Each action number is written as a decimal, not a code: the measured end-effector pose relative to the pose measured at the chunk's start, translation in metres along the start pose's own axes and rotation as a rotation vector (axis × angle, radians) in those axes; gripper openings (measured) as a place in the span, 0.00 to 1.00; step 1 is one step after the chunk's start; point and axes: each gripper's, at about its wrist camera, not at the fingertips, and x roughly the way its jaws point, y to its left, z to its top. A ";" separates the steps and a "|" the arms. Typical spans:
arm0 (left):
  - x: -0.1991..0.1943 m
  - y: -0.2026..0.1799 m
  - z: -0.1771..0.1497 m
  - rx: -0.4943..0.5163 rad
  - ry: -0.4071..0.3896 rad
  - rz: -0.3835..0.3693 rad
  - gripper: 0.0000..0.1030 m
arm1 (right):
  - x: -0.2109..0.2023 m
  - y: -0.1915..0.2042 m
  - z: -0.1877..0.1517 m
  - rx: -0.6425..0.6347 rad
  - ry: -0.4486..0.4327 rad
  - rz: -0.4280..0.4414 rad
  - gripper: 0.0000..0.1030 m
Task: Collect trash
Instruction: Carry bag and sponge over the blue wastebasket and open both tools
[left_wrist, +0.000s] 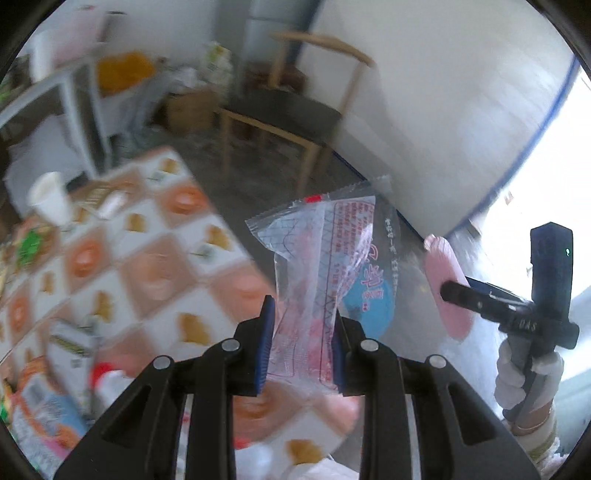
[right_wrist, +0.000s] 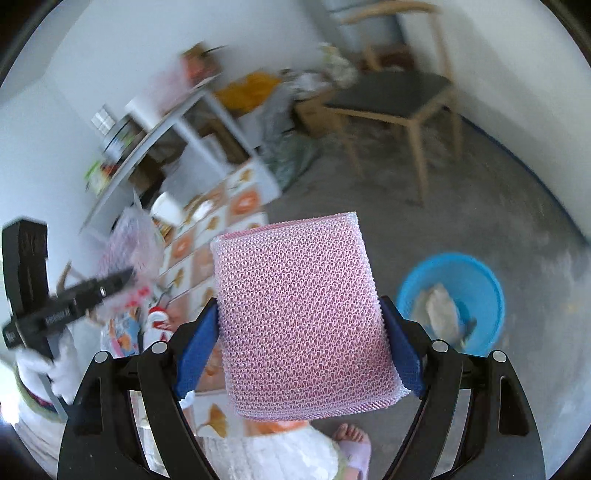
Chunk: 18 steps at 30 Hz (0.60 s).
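The table with the orange-and-white patterned cloth (left_wrist: 147, 258) is the largest thing in play, and it is far from cleared: a white paper cup (left_wrist: 50, 199) stands near its far end, and printed packets and a red-capped white bottle (left_wrist: 107, 380) crowd the near edge, blurred in the left wrist view. On the grey concrete floor to the right sits a round blue plastic basket (right_wrist: 480, 273), which I judge to be the bin; it already holds a pale crumpled piece of rubbish (right_wrist: 441, 314), so some collecting is done.

Both tools are loaded and lifted off the table. The right gripper (right_wrist: 299, 332) is closed across a pink mesh scouring sponge (right_wrist: 303, 314), its blue pads pressing the sponge's two sides, with the basket down to its right. The left gripper (left_wrist: 301, 350) is clamped on a clear crinkled plastic snack wrapper with red and blue print (left_wrist: 321, 266), held upright above the table's edge.

What remains, as I read it: carry both pieces over to the basket and let them go, then return for the cup and the packets.
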 end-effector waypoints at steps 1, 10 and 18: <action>0.013 -0.013 0.001 0.017 0.027 -0.013 0.25 | -0.001 -0.012 -0.003 0.028 0.003 0.000 0.76; 0.139 -0.102 0.001 0.077 0.250 -0.068 0.25 | 0.033 -0.134 -0.033 0.358 0.063 0.011 0.77; 0.240 -0.131 -0.006 0.049 0.387 -0.058 0.25 | 0.079 -0.199 -0.047 0.558 0.100 0.060 0.78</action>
